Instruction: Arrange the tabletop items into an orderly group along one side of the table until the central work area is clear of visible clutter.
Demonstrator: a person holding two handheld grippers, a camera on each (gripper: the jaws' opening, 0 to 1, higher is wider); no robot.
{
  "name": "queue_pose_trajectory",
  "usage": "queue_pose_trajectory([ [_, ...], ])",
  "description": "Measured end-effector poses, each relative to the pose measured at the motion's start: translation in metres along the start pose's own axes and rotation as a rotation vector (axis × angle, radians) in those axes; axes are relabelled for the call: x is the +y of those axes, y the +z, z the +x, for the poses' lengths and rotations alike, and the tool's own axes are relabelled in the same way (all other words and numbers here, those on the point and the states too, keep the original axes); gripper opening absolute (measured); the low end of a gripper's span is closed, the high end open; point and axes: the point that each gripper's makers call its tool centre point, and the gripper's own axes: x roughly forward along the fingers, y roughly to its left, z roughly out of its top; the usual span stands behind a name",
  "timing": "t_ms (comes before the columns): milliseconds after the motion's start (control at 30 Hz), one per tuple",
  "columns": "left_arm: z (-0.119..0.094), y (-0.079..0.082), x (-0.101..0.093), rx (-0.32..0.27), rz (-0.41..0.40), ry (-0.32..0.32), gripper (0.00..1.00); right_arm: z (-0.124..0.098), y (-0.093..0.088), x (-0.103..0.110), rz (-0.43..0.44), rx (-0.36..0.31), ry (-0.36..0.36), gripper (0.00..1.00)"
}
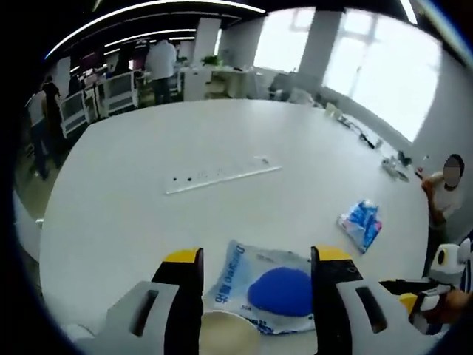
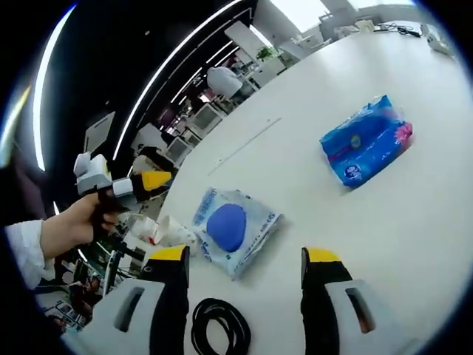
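My left gripper (image 1: 256, 255) is open above a clear plastic pack with a blue round pad (image 1: 279, 291) inside, which lies on the white table (image 1: 148, 214) between and just past the jaws. A cream round object (image 1: 228, 334) sits at the bottom between them. A blue tissue pack (image 1: 361, 224) lies further right. My right gripper (image 2: 245, 255) is open over bare table, with the clear pack (image 2: 228, 226) just ahead to the left and a black cable coil (image 2: 219, 325) below. The tissue pack (image 2: 367, 140) lies far right. A hand (image 2: 70, 229) holds the left gripper (image 2: 144, 181).
A long clear strip (image 1: 222, 177) lies across the middle of the table. Crumpled white items (image 2: 159, 229) sit at the table edge near the pack. Small objects (image 1: 392, 166) line the far right edge. People and office chairs (image 1: 118, 89) stand beyond the table.
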Motion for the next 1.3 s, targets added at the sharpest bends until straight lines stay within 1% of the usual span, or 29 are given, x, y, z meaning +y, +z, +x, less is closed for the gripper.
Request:
queue_pose_trajectory([
  [33,0.002,-0.001,0.002,0.008,0.004,0.004,0.54,0.002,-0.001,0.001,0.002,0.003,0.003,0.58],
  [67,0.005,-0.004,0.004,0.031,0.014,0.01,0.53,0.004,-0.002,0.001,0.004,0.004,0.004,0.58],
  [133,0.009,-0.016,0.008,0.103,0.005,0.025,0.53,0.007,-0.003,0.002,0.013,0.007,0.005,0.56],
  [167,0.012,-0.018,0.009,0.114,0.005,0.025,0.53,0.008,-0.003,0.002,0.011,0.005,-0.002,0.55],
  [200,0.016,-0.018,0.01,0.11,0.012,0.029,0.53,0.011,-0.003,0.003,0.011,0.003,-0.006,0.55],
  [267,0.021,-0.022,0.014,0.132,0.026,0.04,0.53,0.015,-0.005,0.007,0.03,0.008,0.011,0.55],
  [333,0.025,-0.024,0.015,0.145,0.031,0.041,0.52,0.019,-0.005,0.01,0.026,0.009,0.015,0.55],
  [433,0.032,-0.031,0.017,0.197,0.055,0.041,0.5,0.022,-0.004,0.007,0.013,0.006,-0.014,0.51],
  [500,0.038,-0.032,0.018,0.207,0.072,0.045,0.51,0.025,-0.003,0.006,0.026,-0.004,-0.021,0.5],
  [567,0.042,-0.039,0.019,0.245,0.082,0.037,0.51,0.028,-0.006,0.007,0.043,0.001,-0.016,0.5],
  [633,0.047,-0.045,0.018,0.282,0.07,0.032,0.51,0.031,-0.01,0.008,0.041,0.01,-0.013,0.49],
  [733,0.051,-0.053,0.021,0.326,0.071,0.045,0.5,0.036,-0.016,0.008,0.061,0.022,-0.007,0.47],
  [867,0.057,-0.058,0.025,0.36,0.102,0.052,0.48,0.038,-0.023,0.008,0.077,0.033,-0.007,0.46],
  [967,0.06,-0.062,0.028,0.381,0.109,0.054,0.46,0.039,-0.026,0.008,0.078,0.04,-0.001,0.43],
  [1033,0.063,-0.065,0.029,0.399,0.113,0.048,0.45,0.04,-0.028,0.006,0.095,0.047,0.005,0.41],
  [1100,0.064,-0.071,0.028,0.439,0.113,0.041,0.45,0.04,-0.029,0.006,0.101,0.05,0.005,0.4],
  [1233,0.07,-0.07,0.027,0.45,0.136,0.041,0.44,0.044,-0.028,0.004,0.116,0.047,0.005,0.39],
  [1300,0.072,-0.071,0.029,0.456,0.119,0.036,0.42,0.046,-0.027,0.004,0.118,0.048,0.01,0.37],
])
